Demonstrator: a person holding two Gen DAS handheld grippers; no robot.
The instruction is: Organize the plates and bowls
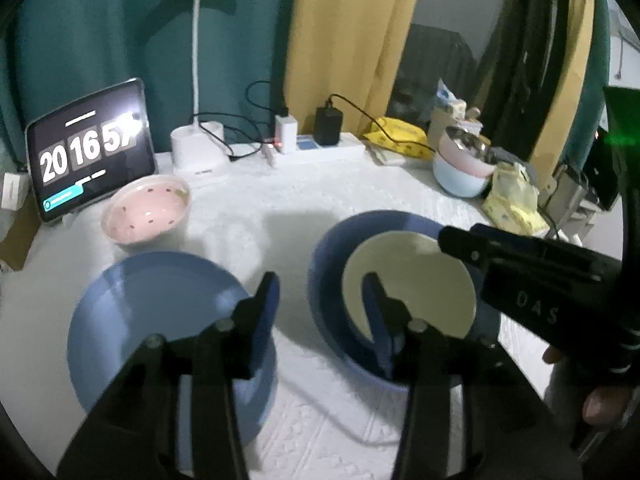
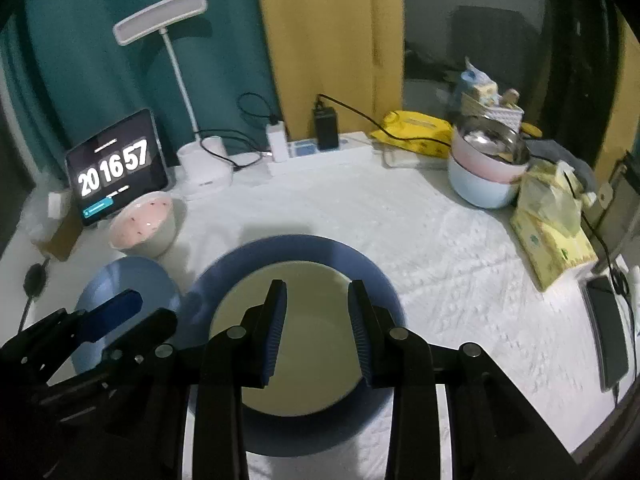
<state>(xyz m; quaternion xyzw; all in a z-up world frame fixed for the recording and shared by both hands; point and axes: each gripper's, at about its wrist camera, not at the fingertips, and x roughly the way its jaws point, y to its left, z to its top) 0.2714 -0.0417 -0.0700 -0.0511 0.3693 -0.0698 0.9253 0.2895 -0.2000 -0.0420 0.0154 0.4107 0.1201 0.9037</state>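
Observation:
A large dark blue plate lies on the white tablecloth with a cream plate stacked on it; both show in the left wrist view too, the blue plate and the cream plate. A light blue plate lies to their left, also in the right wrist view. A pink-lined bowl stands behind it. My left gripper is open and empty, between the two blue plates. My right gripper is open and empty, above the cream plate.
A tablet clock, a desk lamp and a power strip with chargers line the back edge. Stacked bowls, yellow packets and a phone crowd the right side.

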